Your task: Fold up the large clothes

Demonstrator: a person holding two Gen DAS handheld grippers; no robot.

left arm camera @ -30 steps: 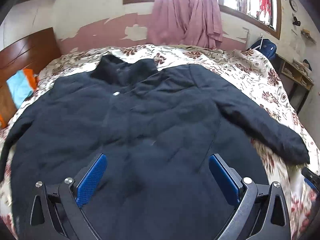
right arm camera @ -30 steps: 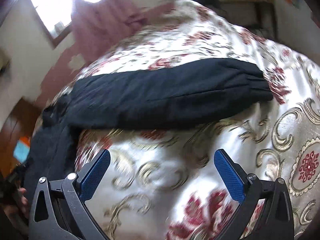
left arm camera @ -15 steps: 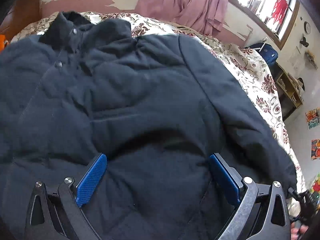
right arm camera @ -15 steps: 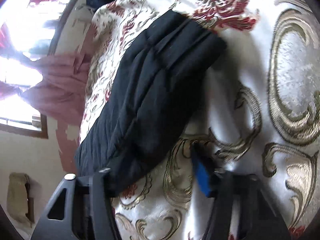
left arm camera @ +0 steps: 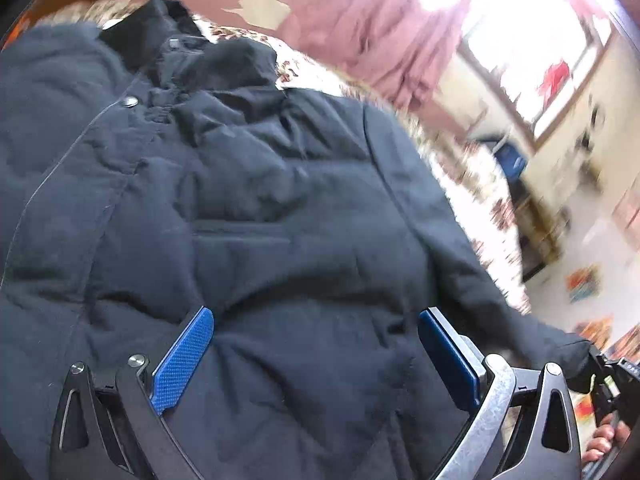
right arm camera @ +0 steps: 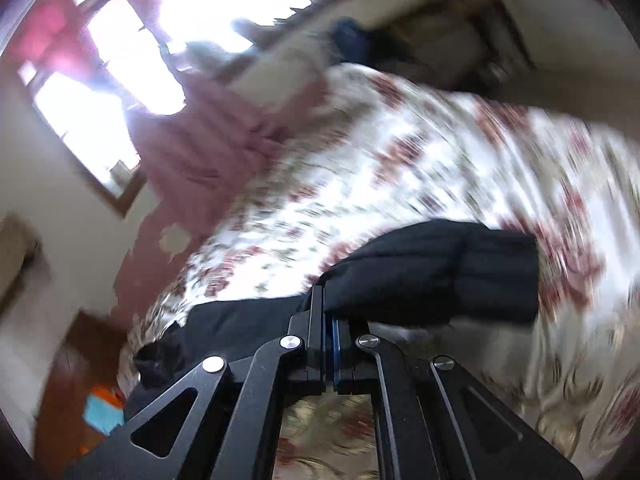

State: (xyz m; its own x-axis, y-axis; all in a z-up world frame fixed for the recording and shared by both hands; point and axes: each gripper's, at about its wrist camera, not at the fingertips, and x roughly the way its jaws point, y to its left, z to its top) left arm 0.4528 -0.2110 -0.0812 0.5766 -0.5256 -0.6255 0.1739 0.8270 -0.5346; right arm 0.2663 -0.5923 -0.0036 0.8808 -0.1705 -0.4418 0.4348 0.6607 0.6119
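Observation:
A large dark navy padded jacket (left arm camera: 256, 208) lies face up on a floral bedspread (right arm camera: 400, 176), collar toward the far wall. My left gripper (left arm camera: 316, 328) hovers open low over the jacket's chest, blue pads wide apart with nothing between them. In the right wrist view my right gripper (right arm camera: 326, 300) is shut on the jacket's sleeve (right arm camera: 440, 272) close to the cuff, and the sleeve hangs lifted off the bed. The same sleeve (left arm camera: 532, 332) stretches to the lower right in the left wrist view, where a hand (left arm camera: 604, 440) holds the other gripper.
A pink curtain (left arm camera: 384, 36) hangs at a bright window behind the bed. A wooden headboard (right arm camera: 80, 360) stands at the left, with blue and orange cloth (right arm camera: 100, 412) by it. A shelf unit (left arm camera: 536, 236) and a blue bag (left arm camera: 508, 156) stand right of the bed.
My right gripper closed on the sleeve near the cuff and lifted it off the bedspread. My left gripper sank closer to the jacket's chest and rolled, still open.

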